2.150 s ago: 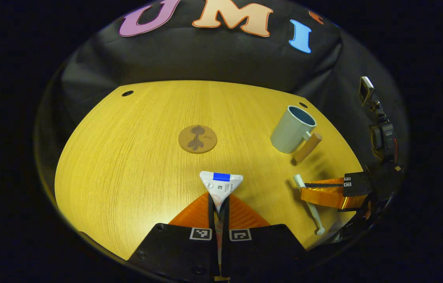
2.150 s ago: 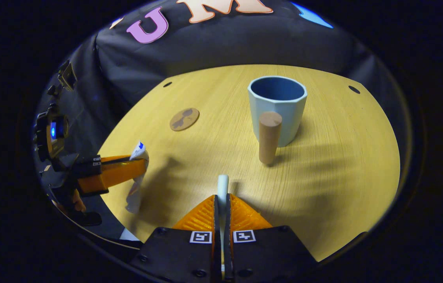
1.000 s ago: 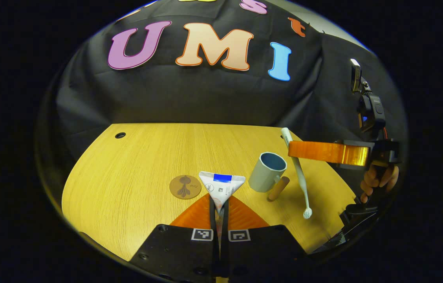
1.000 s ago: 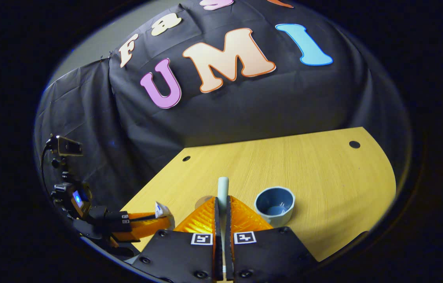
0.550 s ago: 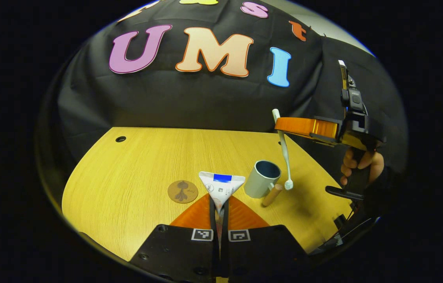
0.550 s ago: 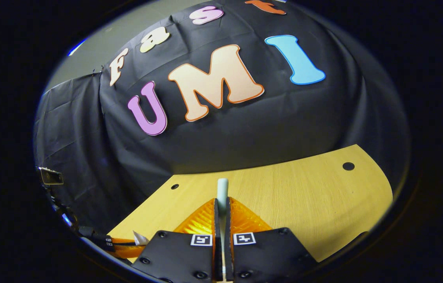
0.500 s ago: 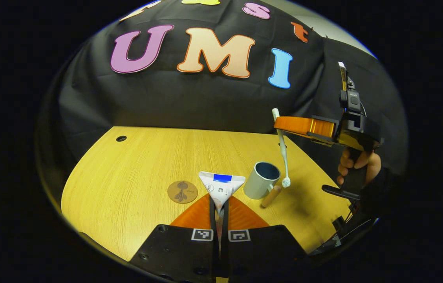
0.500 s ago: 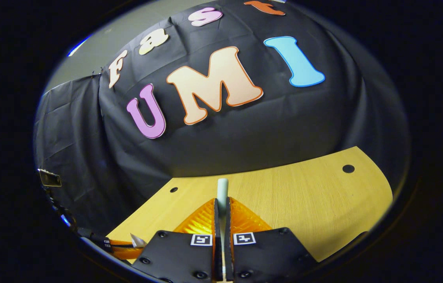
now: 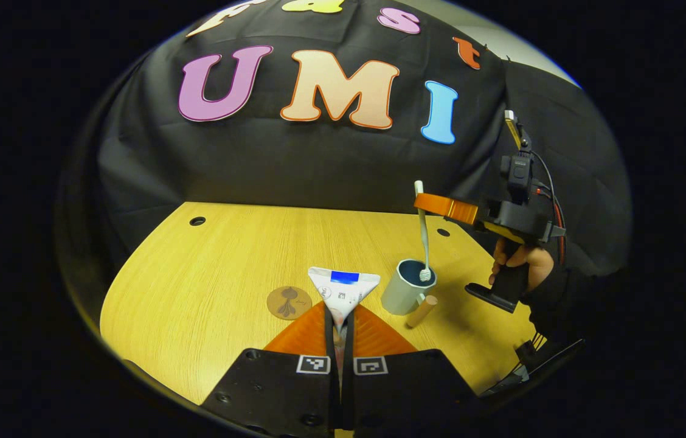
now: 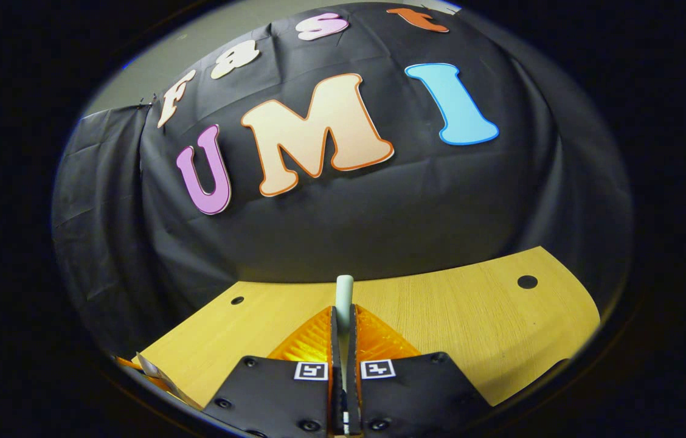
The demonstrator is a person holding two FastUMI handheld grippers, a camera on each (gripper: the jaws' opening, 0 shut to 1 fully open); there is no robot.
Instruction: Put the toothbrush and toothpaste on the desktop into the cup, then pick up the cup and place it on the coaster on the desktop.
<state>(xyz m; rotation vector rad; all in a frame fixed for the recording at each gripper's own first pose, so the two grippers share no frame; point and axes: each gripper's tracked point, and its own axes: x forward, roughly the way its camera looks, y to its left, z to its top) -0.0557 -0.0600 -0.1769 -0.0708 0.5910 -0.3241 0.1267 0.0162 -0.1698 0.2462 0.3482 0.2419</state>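
Where the left gripper view looks across the wooden counter (image 9: 209, 274), a round coaster (image 9: 289, 302) lies just left of the left tongs (image 9: 339, 316), apart from the cup (image 9: 405, 291), which stands upright to the right with a wooden handle (image 9: 421, 311) toward the camera. Left tongs closed on the toothpaste (image 9: 343, 289), its flat crimped end sticking up past the tips. Farther right, a hand (image 9: 522, 263) holds the right tongs (image 9: 425, 202), clamped on the toothbrush (image 9: 422, 234) near its top; brush hangs vertical, head down at the cup's rim, inside or just above, cannot tell. In the right gripper view, right tongs (image 10: 343, 319) closed on the toothbrush end (image 10: 343, 293), poking up between the tips; bare counter (image 10: 471, 316) and black cloth wall (image 10: 379, 207) ahead.
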